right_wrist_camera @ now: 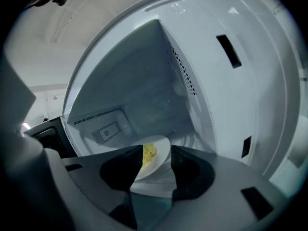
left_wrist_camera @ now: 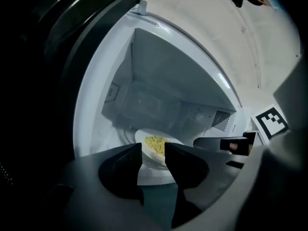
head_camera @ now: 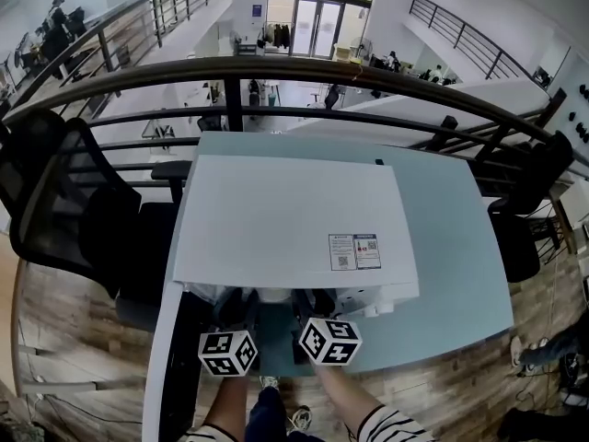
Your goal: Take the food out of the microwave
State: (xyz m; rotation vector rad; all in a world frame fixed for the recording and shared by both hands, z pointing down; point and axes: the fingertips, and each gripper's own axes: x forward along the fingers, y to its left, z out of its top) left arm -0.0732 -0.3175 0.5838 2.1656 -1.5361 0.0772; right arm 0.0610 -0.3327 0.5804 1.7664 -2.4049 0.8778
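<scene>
Flagging risks first. The left gripper (left_wrist_camera: 154, 148) and right gripper (right_wrist_camera: 157, 149) are both held at the mouth of the microwave (head_camera: 285, 219). The fingers (left_wrist_camera: 120, 170) are spread on each, with nothing clamped. The plate (right_wrist_camera: 161, 152) with the food (right_wrist_camera: 148, 153) is seen just beyond the fingertips, inside the cavity on the turntable (left_wrist_camera: 126, 137), lined up with both gaps. Contact can't be confirmed.

Risks, as judged:
- The plate looks glazed and smooth, with a thin shallow rim. Slip is likely if only the lip is pinched by the hard dark fingers.
- If it is lifted from one side, tilt is expected and the loose heap could be shed.
- The left gap is the narrower one, so the rim may be shoved back rather than straddled.
- The turntable probably spins freely, so the plate could be swivelled away when nudged.
- The cavity is tight around the fingers, so walls or the front sill could be struck on the way out.
- The door (head_camera: 184, 366), hanging open left of the left fingers, could be bumped.

Materials:
- Cavity: smooth white sheet metal with perforated vents.
- Plate: round and white.
- Food: pale yellow and crumbly.
- Microwave: a white box set on a pale teal tabletop (head_camera: 460, 265).
</scene>
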